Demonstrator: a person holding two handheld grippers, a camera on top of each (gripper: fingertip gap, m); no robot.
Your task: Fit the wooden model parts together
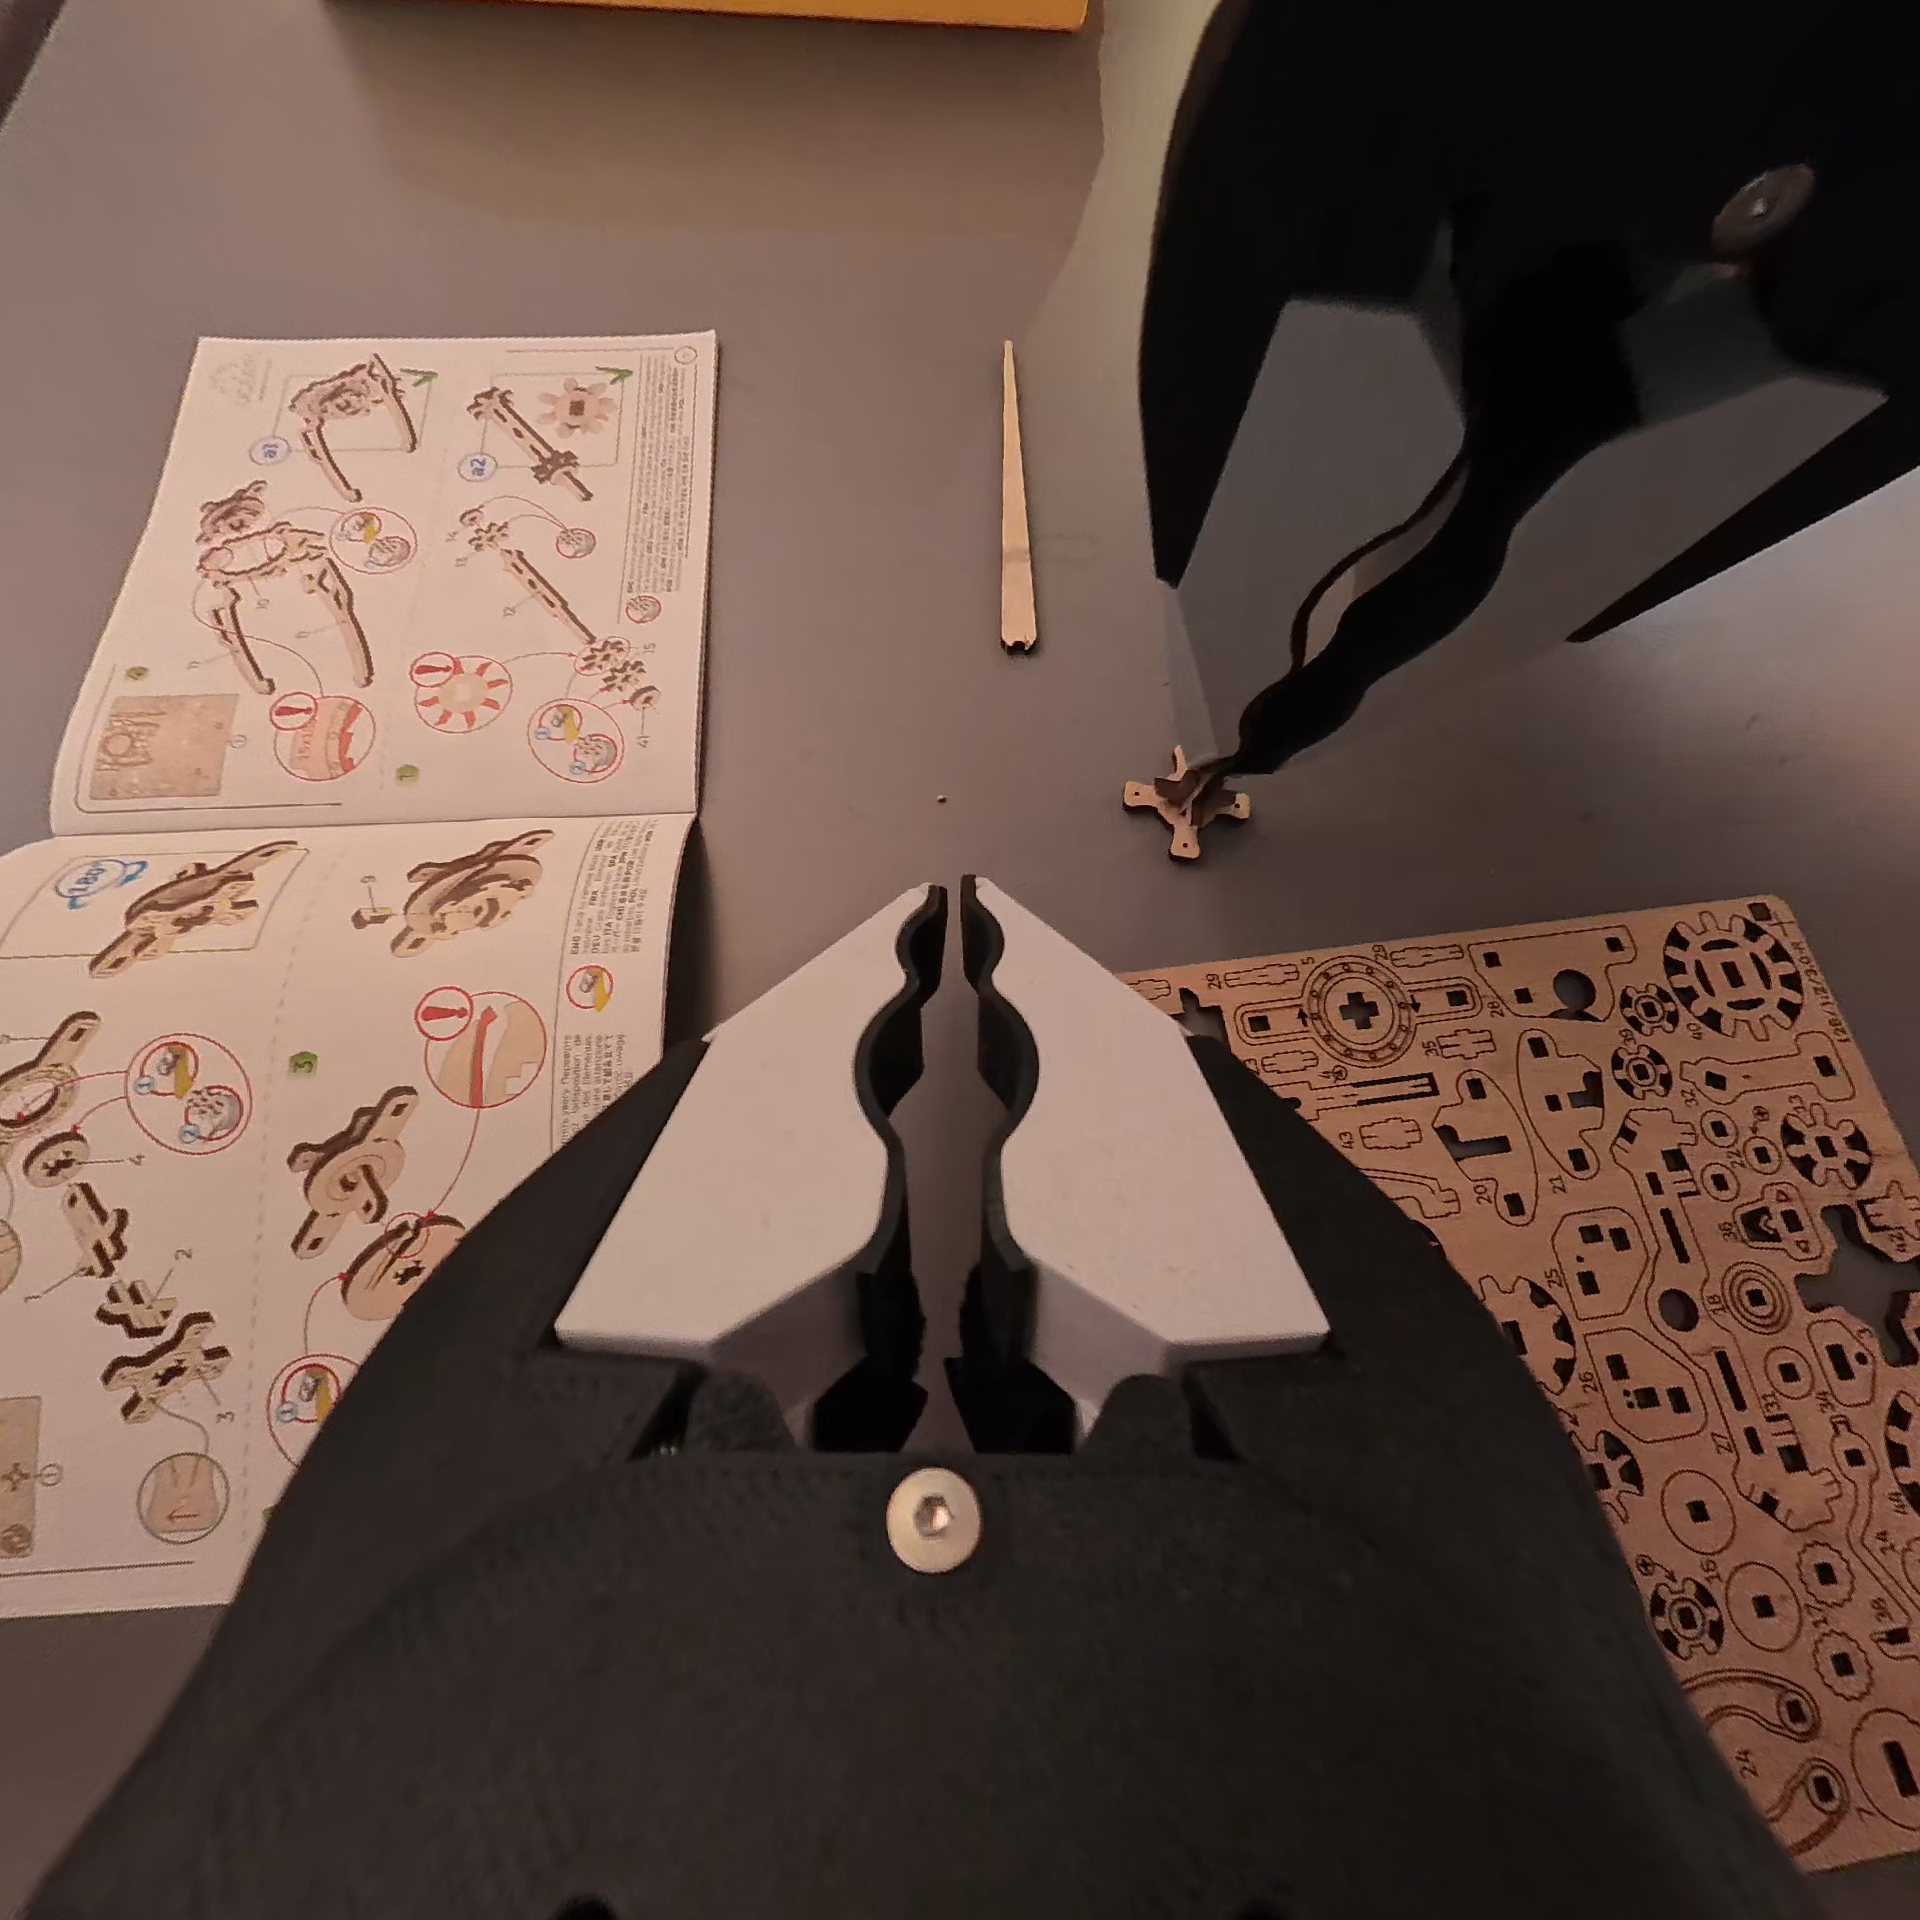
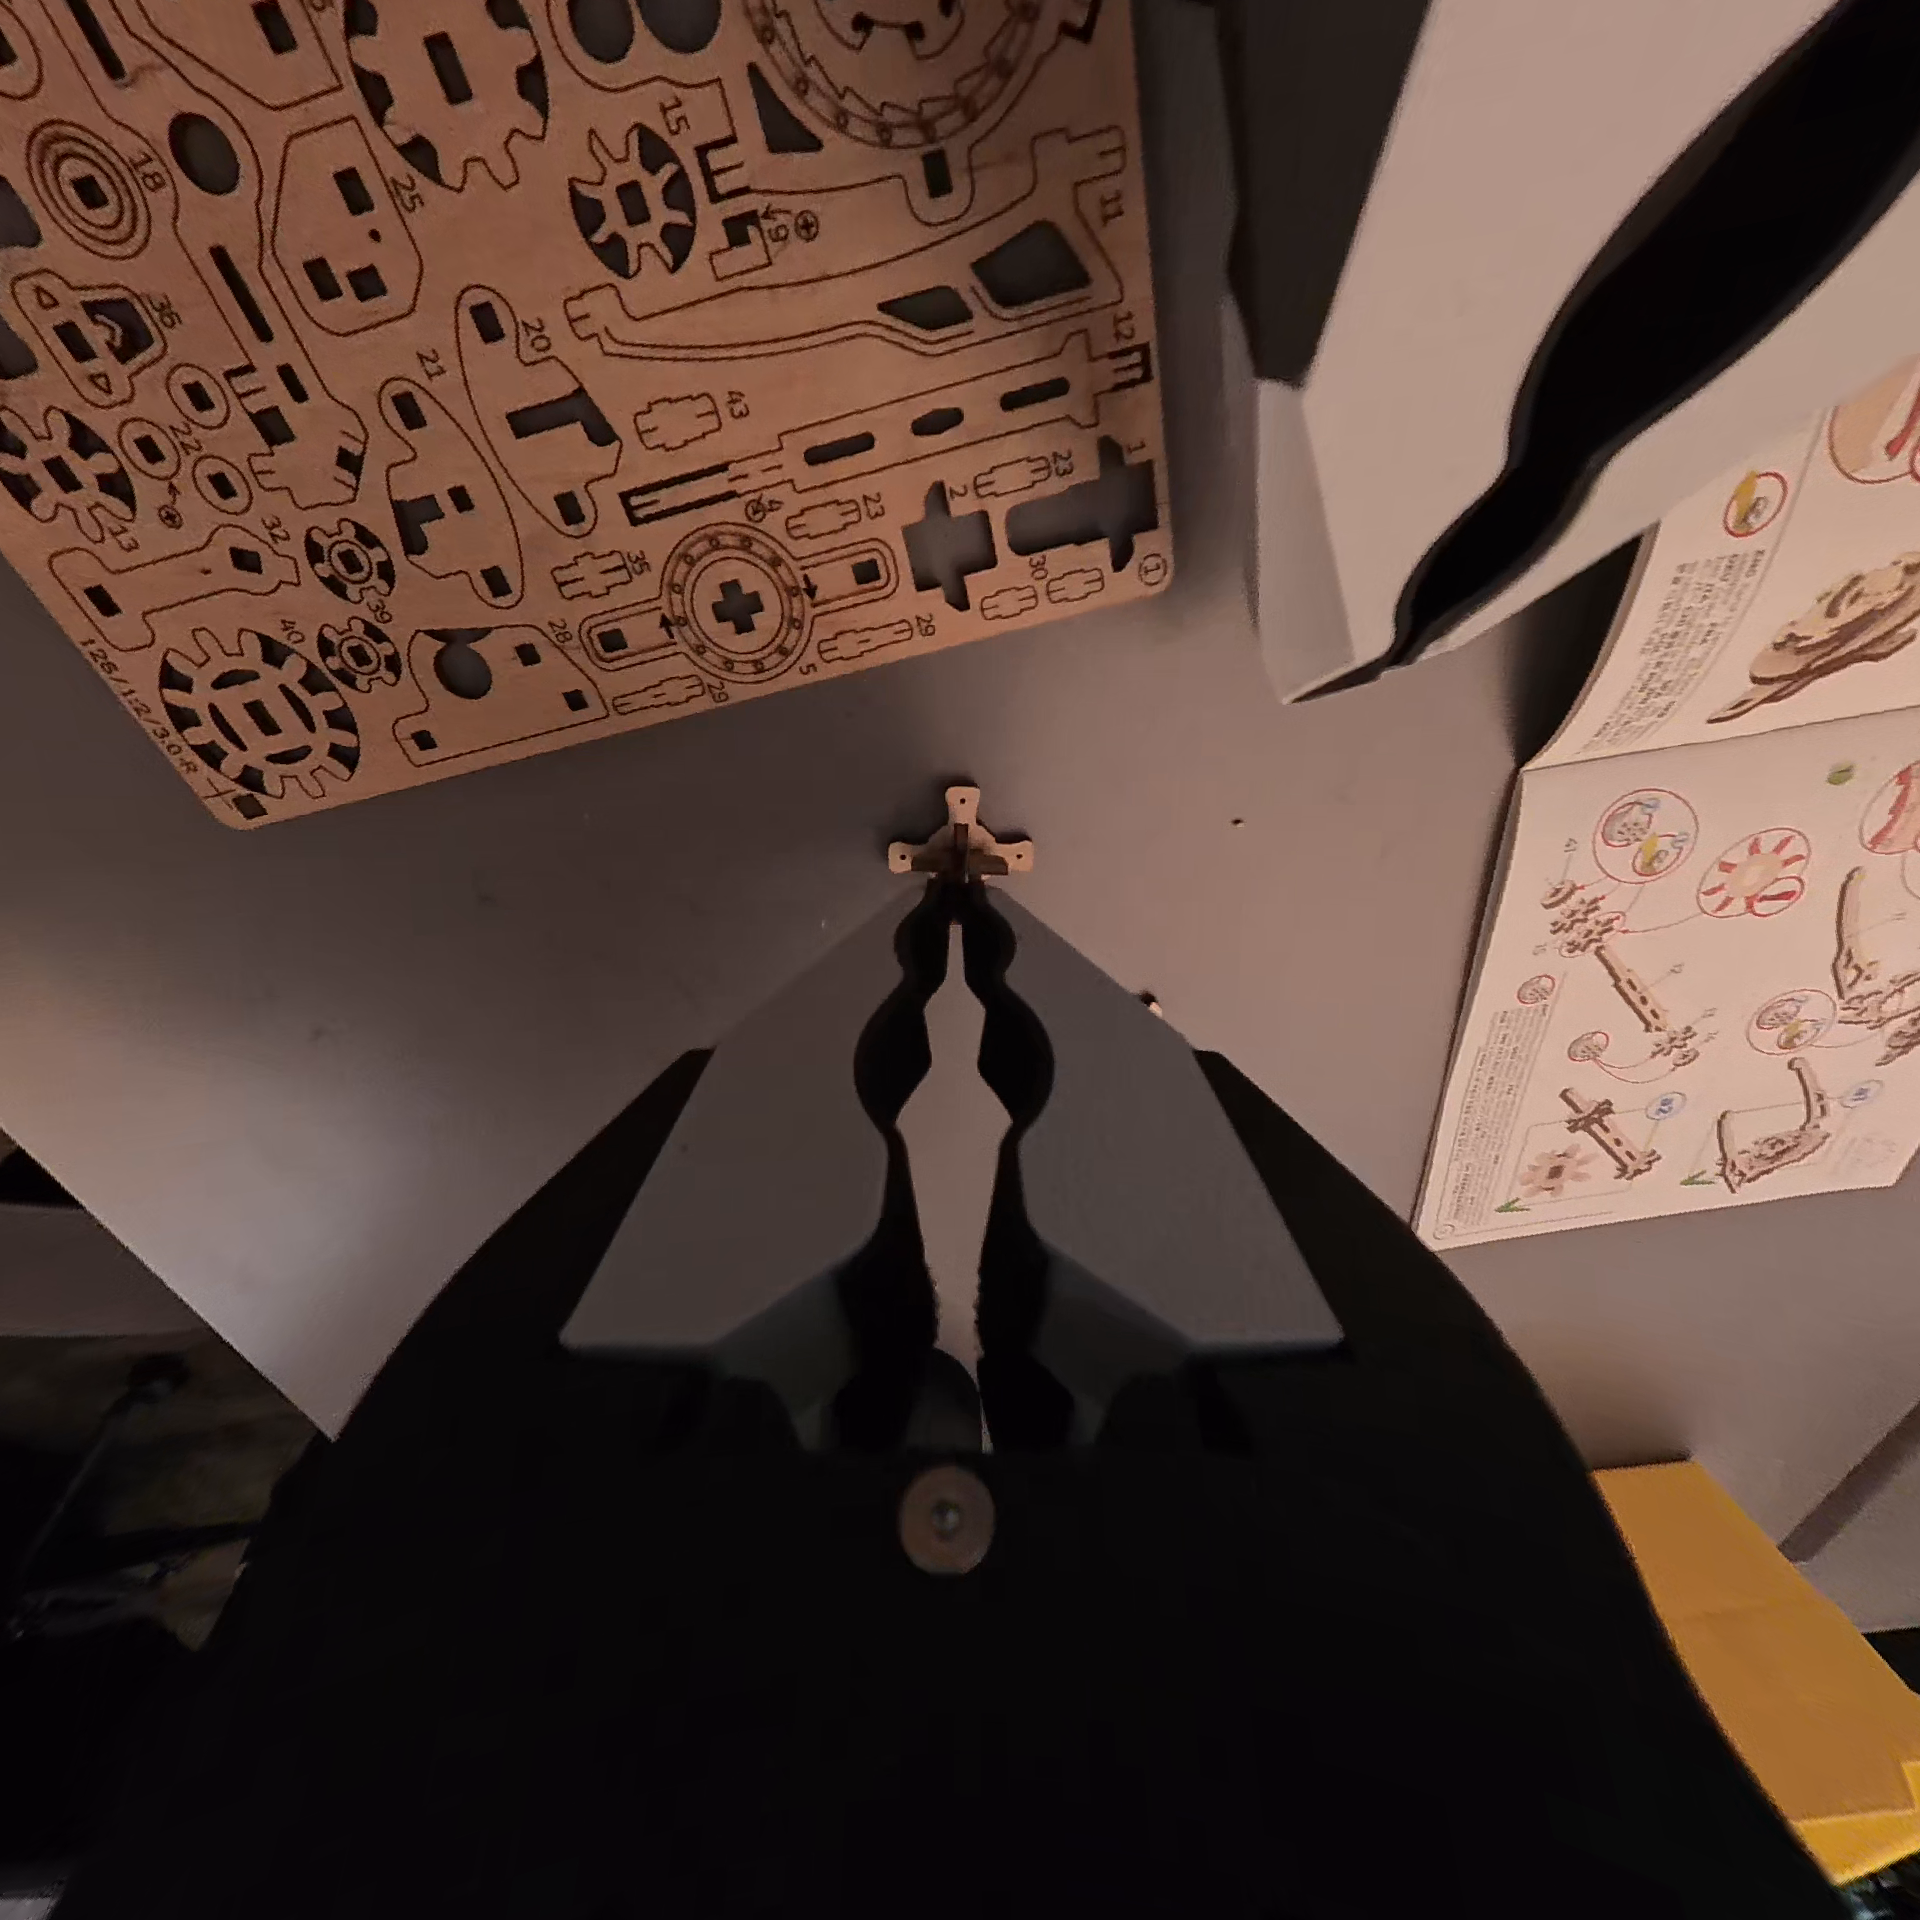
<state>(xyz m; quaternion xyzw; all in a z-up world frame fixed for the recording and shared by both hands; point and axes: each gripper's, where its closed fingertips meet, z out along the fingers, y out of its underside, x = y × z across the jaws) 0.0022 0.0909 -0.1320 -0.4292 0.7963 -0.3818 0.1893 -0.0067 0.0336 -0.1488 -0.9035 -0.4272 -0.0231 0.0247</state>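
A small cross-shaped wooden piece [image 2: 961,850] was clamped by the right gripper [image 2: 956,902] on the grey table [image 2: 416,987]. The left gripper [image 1: 954,896] was held nearly closed, empty, beside the wooden sheet [image 1: 1621,1195].

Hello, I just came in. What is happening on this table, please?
A person with two handheld claws is building a small wooden model. The right claw is pinched on a small cross-shaped wooden assembly resting on the grey table. The left claw is nearly closed and holds nothing. Beside them lie the laser-cut plywood parts sheet, an open instruction booklet and a thin wooden stick.
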